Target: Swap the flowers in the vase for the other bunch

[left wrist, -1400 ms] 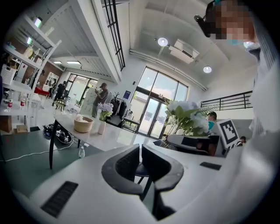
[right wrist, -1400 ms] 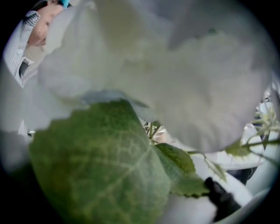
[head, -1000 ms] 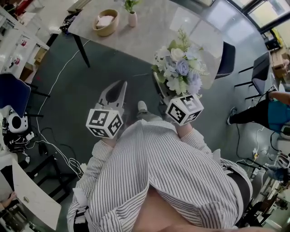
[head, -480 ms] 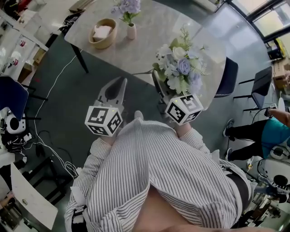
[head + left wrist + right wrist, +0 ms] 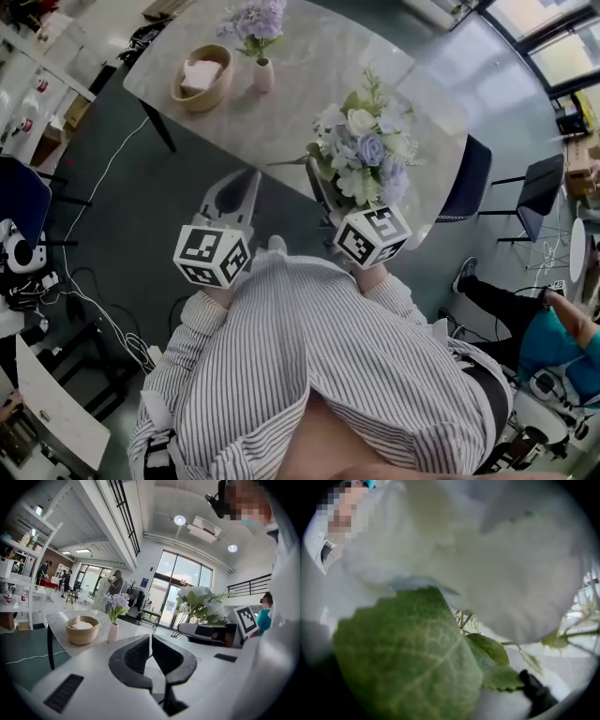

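A small white vase (image 5: pixel 262 75) with purple flowers (image 5: pixel 253 17) stands on the marble table (image 5: pixel 319 66). The left gripper view shows the same vase (image 5: pixel 112 633) ahead on the table. My right gripper (image 5: pixel 330 195) is shut on the stems of a big bunch of white and blue flowers (image 5: pixel 366 150), held upright over the table's near edge. That bunch's leaf (image 5: pixel 408 658) and white petals (image 5: pixel 487 564) fill the right gripper view and hide the jaws. My left gripper (image 5: pixel 246 180) is shut and empty, level with the right one and short of the table; its jaws (image 5: pixel 150 641) meet.
A round woven bowl (image 5: pixel 202 77) with white cloth stands left of the vase. A dark chair (image 5: pixel 469 178) is at the table's right edge. Cables (image 5: pixel 103 309) run over the floor at left. A person in teal (image 5: pixel 553 337) is at the far right.
Both grippers have moved forward toward the table, the right one still carrying the bunch. The vase and bowl now sit lower and closer in the head view.
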Available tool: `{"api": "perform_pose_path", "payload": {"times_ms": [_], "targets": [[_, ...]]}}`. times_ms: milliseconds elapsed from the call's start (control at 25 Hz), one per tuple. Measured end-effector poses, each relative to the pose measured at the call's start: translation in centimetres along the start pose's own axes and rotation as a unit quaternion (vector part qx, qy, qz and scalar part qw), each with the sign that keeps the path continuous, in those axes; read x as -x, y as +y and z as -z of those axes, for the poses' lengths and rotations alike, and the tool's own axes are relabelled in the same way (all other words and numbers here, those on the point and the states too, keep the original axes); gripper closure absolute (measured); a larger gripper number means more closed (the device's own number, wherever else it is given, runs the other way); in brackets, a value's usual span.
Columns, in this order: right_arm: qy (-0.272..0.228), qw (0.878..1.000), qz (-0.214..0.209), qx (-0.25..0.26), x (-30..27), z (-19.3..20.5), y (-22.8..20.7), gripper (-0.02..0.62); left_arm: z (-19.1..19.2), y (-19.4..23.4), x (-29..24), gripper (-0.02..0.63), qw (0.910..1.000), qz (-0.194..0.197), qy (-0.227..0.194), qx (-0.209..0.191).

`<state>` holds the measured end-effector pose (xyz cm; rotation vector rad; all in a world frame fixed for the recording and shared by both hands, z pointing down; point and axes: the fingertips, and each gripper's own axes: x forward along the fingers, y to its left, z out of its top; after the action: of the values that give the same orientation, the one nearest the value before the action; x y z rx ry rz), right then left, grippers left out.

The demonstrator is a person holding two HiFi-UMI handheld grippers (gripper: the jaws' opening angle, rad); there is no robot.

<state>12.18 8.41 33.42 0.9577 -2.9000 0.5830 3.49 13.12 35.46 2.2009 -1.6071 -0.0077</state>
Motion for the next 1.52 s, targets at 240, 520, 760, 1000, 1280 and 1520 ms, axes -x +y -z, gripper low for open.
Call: {"api": "perform_pose_path", "payload": {"times_ms": [240,520,760,1000,1280,1520], "targets": [[0.003,1.000,0.000,-0.016,-0.7,0.0,-1.4,0.565,0.3,0.1,-1.1,0.580,0.9999,0.003,0.011,0.002],[0.007,1.000,0.008,-0.016,-2.1,-0.1,-2.3,0.565,-0.4,1.4,-2.7,0.580,0.9998,0.005,0.017,-0.003],[0.002,1.000,0.025,-0.010,-5.4,-1.8,-3.8,0.565,-3.1,4.3,-5.5,0.580,0.9998,0.018,0.010,-0.003],[-0.013,0.999,0.045,-0.007,-7.5,-2.1,-5.4,0.565,-3.8,6.6,-7.7,0.580,0.9994,0.034,0.009,-0.004],[-0.024,0.997,0.072,-0.007,-11.9,-4.3,-7.3,0.565,-7.4,10.7,-11.9,0.580,0.9985,0.050,0.015,-0.018],[-0.037,0.994,0.101,-0.013,-13.5,-5.4,-8.8,0.565,-8.5,12.0,-14.6,0.580,0.9959,0.085,0.028,-0.011]]}}
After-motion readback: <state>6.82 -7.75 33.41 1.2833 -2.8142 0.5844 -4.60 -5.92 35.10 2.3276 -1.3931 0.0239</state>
